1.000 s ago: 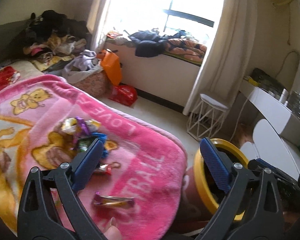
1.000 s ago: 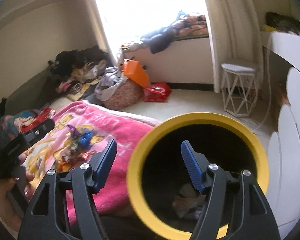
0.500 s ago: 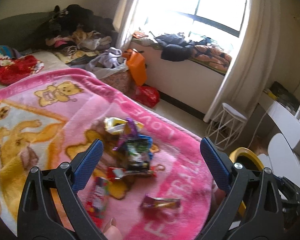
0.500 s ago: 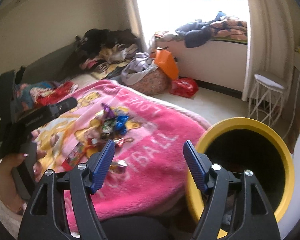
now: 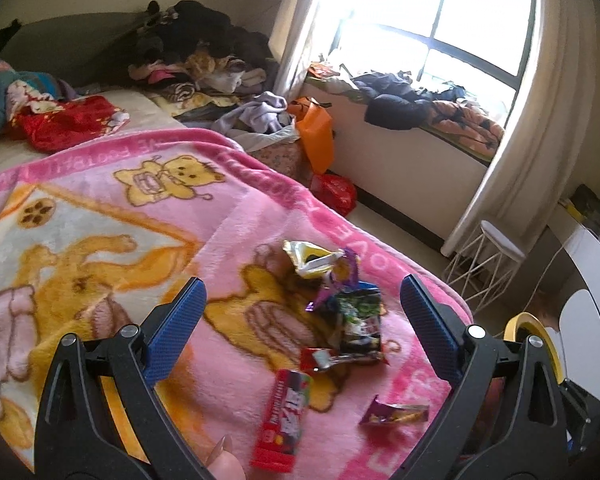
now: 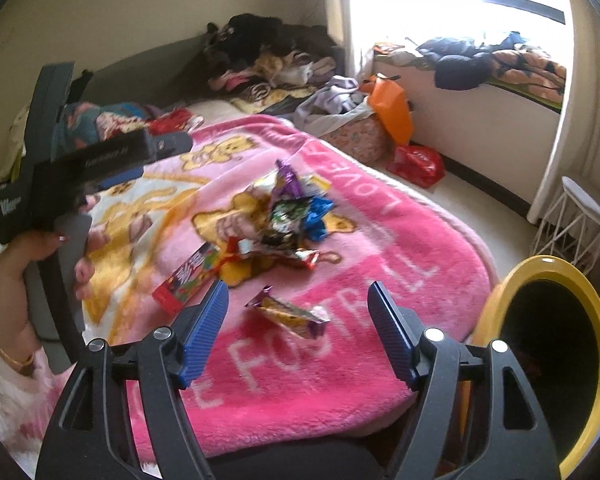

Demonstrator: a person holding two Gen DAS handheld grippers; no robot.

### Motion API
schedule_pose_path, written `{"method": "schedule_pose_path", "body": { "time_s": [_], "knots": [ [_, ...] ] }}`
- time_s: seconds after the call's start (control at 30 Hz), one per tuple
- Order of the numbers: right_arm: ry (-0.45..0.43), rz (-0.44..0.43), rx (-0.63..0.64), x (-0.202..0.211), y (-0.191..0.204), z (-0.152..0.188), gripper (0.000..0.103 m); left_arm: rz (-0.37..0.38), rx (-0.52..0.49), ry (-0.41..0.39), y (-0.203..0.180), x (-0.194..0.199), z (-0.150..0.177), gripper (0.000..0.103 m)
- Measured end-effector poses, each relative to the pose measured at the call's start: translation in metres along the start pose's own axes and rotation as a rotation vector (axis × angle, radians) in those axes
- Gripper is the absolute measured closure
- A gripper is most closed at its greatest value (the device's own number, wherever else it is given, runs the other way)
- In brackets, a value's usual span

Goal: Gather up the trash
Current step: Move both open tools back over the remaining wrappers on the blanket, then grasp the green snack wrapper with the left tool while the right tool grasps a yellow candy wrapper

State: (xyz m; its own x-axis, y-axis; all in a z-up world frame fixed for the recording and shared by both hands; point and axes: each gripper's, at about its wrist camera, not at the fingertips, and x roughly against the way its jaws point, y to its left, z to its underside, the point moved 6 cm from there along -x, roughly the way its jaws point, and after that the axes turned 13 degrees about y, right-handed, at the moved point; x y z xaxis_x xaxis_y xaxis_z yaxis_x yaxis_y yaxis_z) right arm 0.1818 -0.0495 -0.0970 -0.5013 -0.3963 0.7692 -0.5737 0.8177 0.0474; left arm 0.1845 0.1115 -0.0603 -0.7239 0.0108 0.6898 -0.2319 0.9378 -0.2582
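Several snack wrappers (image 5: 340, 304) lie in a heap on the pink bear blanket (image 5: 100, 248); the heap also shows in the right wrist view (image 6: 292, 216). A red candy box (image 5: 286, 424) and a purple-yellow wrapper (image 5: 394, 414) lie nearer me; they also show in the right wrist view, box (image 6: 188, 276) and wrapper (image 6: 288, 312). My left gripper (image 5: 300, 328) is open and empty above the heap. My right gripper (image 6: 298, 328) is open and empty just over the purple-yellow wrapper. The yellow-rimmed bin (image 6: 548, 356) stands at the bed's right edge.
Piled clothes (image 5: 204, 60) lie at the bed's far end. An orange bag (image 5: 314, 132) and a red bag (image 5: 336, 194) sit on the floor by the window seat. A white wire stool (image 5: 488, 260) stands near the curtain. A white desk (image 5: 592, 256) is at the right.
Both grippers swung left from the bin to over the blanket. The bin moved from the middle of the right view to its right edge. The wrappers now lie between the jaws.
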Motion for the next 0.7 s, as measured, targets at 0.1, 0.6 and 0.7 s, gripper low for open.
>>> {"method": "schedule_pose_path", "body": {
  "time_s": [0.1, 0.6, 0.7],
  "knots": [
    [0.023, -0.002, 0.026, -0.009, 0.008, -0.001, 0.033, -0.005, 0.007, 0.01, 0.007, -0.004, 0.0, 0.014],
    [0.183, 0.012, 0.181, -0.063, 0.017, -0.002, 0.033, 0.092, -0.041, 0.247, -0.007, -0.073, 0.008, 0.024],
    [0.214, -0.005, 0.222, -0.072, 0.02, -0.002, 0.033, 0.12, -0.053, 0.307, -0.016, -0.092, 0.011, 0.032]
  ]
}}
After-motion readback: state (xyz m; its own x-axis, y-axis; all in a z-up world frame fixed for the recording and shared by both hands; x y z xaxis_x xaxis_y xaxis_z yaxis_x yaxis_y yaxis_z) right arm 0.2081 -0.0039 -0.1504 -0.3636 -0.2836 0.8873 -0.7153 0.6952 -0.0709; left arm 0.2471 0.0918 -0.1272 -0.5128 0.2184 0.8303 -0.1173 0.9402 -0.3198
